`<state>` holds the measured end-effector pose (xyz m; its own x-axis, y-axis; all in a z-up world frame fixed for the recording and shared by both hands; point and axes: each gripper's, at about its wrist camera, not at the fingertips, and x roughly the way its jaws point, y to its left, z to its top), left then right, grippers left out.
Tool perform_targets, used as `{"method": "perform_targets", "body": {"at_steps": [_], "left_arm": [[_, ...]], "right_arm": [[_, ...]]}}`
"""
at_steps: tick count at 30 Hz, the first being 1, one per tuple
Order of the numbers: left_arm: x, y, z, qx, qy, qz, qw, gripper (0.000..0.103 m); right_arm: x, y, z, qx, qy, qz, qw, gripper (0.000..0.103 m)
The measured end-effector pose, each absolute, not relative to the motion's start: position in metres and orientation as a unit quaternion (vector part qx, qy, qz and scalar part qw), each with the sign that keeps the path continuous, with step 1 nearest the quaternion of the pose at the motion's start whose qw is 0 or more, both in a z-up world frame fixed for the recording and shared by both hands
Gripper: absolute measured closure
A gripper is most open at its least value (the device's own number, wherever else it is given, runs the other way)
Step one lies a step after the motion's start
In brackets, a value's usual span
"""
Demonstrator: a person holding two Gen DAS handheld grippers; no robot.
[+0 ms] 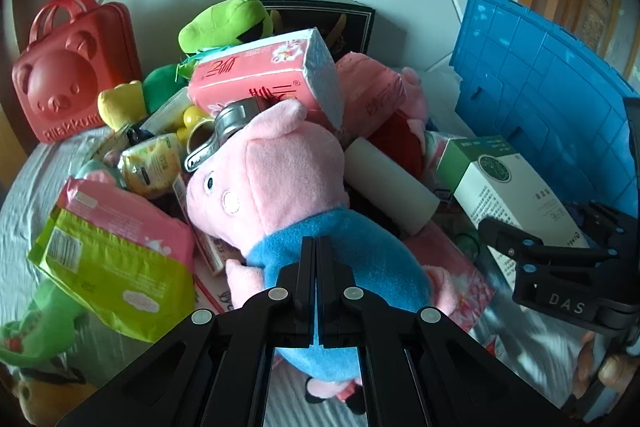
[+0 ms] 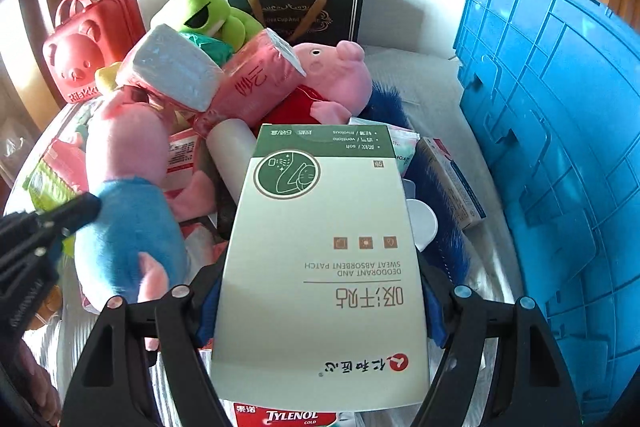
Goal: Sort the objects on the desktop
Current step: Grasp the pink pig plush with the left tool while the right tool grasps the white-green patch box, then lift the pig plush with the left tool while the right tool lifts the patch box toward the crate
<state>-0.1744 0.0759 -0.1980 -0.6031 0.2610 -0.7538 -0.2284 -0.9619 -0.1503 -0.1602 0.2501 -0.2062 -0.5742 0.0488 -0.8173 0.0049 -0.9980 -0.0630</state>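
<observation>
Right now my right gripper (image 2: 320,311) is clamped on the patch box (image 2: 324,267), a flat white-and-green carton held across its width near the end closest to me, its long body running straight ahead over the pile. I judge the box light and stiff but crushable, with smooth printed faces that could slide, so a hold on the two narrow side walls, as now, seems best, with modest squeeze. Just under the box's near end a Tylenol pack (image 2: 292,417) peeks out; to the right of the fingers lie a blue brush (image 2: 444,211) and a small carton (image 2: 452,179), and farther right stands the blue crate (image 2: 560,147), which I take to be where sorted things go. My left gripper (image 1: 316,291) is pinched fully together with nothing between the fingers, its tips resting over the blue shirt of the pig plush (image 1: 280,195). That plush looks soft, light and squashy, so I would take it deep around the body, not by an ear or arm. Ahead of the left gripper a metal cup (image 1: 224,135) leans on the plush's head, and a pink tissue pack (image 1: 264,75) sits beyond it. Left of the tips lies a green-and-pink packet (image 1: 116,259); far ahead on the left is the red bear case (image 1: 76,67).
</observation>
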Motion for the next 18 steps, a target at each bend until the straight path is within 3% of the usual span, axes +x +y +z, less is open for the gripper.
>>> {"method": "perform_targets", "body": {"at_steps": [1,3,4,5,10,14,15,17,18], "left_arm": [[-0.176,0.075,-0.198,-0.428,-0.034,0.892,0.144,0.095],[-0.180,0.073,-0.199,-0.436,-0.061,0.884,0.155,0.066],[-0.183,0.075,-0.199,-0.440,-0.070,0.881,0.156,0.020],[-0.185,0.076,-0.200,-0.442,-0.075,0.880,0.154,0.001],[-0.207,0.083,-0.217,-0.476,-0.085,0.869,0.107,0.001],[-0.222,0.075,-0.244,-0.509,-0.142,0.845,0.086,0.002],[-0.223,0.080,-0.245,-0.507,-0.128,0.848,0.082,0.005],[-0.220,0.092,-0.237,-0.490,-0.100,0.862,0.081,0.023],[-0.217,0.096,-0.232,-0.481,-0.090,0.868,0.082,0.025]], "right_arm": [[-0.158,0.248,-0.204,-0.462,-0.029,0.886,0.011,0.027],[-0.157,0.251,-0.205,-0.463,-0.026,0.886,0.009,0.027],[-0.156,0.253,-0.206,-0.464,-0.024,0.886,0.008,0.027],[-0.156,0.254,-0.207,-0.464,-0.023,0.885,0.007,0.027],[-0.154,0.265,-0.208,-0.464,-0.014,0.886,0.001,0.027],[-0.155,0.277,-0.203,-0.460,-0.002,0.888,-0.001,0.027],[-0.157,0.280,-0.202,-0.459,0.000,0.888,-0.003,0.027],[-0.159,0.285,-0.201,-0.457,0.001,0.889,-0.005,0.027],[-0.160,0.286,-0.201,-0.457,-0.001,0.889,-0.006,0.027]]}}
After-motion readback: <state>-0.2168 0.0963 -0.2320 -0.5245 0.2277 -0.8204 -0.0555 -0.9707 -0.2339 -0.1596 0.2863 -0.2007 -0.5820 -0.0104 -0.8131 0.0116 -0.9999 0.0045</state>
